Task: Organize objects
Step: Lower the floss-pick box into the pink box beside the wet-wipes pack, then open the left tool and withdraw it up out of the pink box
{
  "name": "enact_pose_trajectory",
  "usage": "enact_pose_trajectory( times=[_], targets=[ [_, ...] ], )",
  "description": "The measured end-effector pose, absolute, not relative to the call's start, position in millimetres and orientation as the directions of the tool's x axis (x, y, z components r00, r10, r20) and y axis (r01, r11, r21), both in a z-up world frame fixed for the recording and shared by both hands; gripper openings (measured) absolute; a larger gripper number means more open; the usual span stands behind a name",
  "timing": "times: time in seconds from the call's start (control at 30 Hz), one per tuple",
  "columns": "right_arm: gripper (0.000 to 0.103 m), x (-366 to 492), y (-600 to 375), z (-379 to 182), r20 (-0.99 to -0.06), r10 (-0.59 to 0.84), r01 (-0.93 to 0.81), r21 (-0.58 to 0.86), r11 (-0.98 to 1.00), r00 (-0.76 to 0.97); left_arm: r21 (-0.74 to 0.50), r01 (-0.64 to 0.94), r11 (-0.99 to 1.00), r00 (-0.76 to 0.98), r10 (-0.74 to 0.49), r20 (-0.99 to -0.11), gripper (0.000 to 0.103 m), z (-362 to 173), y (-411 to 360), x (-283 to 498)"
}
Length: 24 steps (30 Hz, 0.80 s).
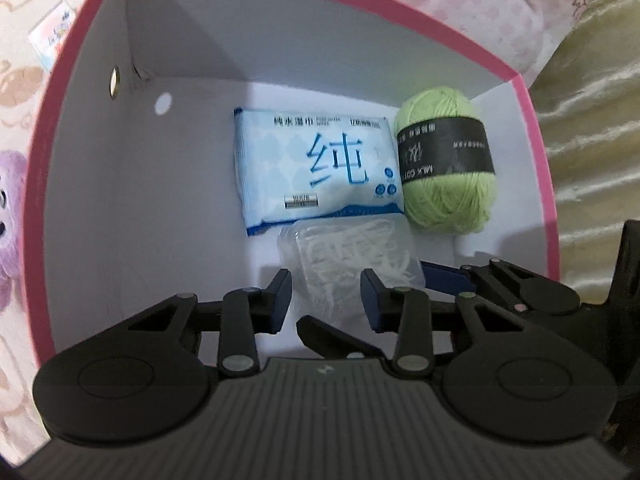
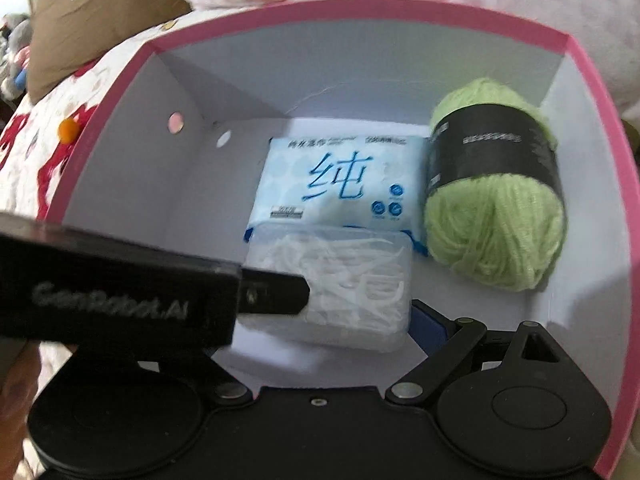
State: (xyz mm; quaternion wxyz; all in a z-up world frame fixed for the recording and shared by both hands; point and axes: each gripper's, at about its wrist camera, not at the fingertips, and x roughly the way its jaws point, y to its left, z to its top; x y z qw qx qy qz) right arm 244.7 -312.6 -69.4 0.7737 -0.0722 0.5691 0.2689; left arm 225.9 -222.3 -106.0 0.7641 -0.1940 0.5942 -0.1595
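Case (image 2: 332,280) of floss picks lies mid-box (image 2: 596,92), against wipes (image 2: 340,178) at the far wall; yarn (image 2: 496,224) far right. Left gripper (image 1: 326,292) clamps the case; right gripper (image 2: 328,320) grip unclear.

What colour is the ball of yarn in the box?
Light green, with a black paper band around the yarn; the right wrist view shows it best.

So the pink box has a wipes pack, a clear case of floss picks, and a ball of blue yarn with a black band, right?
Not quite: the yarn is light green, not blue, as the right wrist view shows. The rest holds: the pink box has a wipes pack, a clear case of floss picks, and that black-banded ball.
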Motion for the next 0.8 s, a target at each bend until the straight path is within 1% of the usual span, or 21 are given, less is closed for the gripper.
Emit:
enact_pose_trajectory(
  times=[0.13,0.17,0.27,0.37,0.47,0.63,0.8],
  targets=[
    [0.093,245,-315,-70,-0.920,0.329,-0.493,0.189,0.849,0.213,-0.477,0.015,0.879,0.263,-0.463,-0.846,0.033,-111,-223,224],
    [0.092,244,-316,-68,-0.918,0.329,-0.496,0.183,0.849,0.223,-0.471,0.017,0.882,0.271,-0.458,-0.847,0.032,-111,-223,223],
    [0.082,239,-314,-62,-0.912,0.320,-0.521,0.148,0.840,0.257,-0.463,0.021,0.886,0.291,-0.448,-0.845,0.031,-109,-223,224],
    [0.076,241,-318,-58,-0.908,0.316,-0.502,0.145,0.853,0.274,-0.481,0.006,0.877,0.307,-0.459,-0.834,0.031,-109,-221,227],
    [0.074,241,-322,-57,-0.904,0.314,-0.486,0.144,0.862,0.291,-0.496,-0.017,0.868,0.310,-0.467,-0.828,0.031,-111,-221,231],
    [0.074,241,-326,-60,-0.896,0.329,-0.463,0.165,0.871,0.299,-0.500,-0.018,0.866,0.320,-0.469,-0.823,0.031,-111,-223,233],
    [0.073,242,-323,-59,-0.887,0.321,-0.460,0.145,0.876,0.332,-0.492,-0.019,0.870,0.317,-0.461,-0.829,0.032,-109,-222,241]
  ],
)
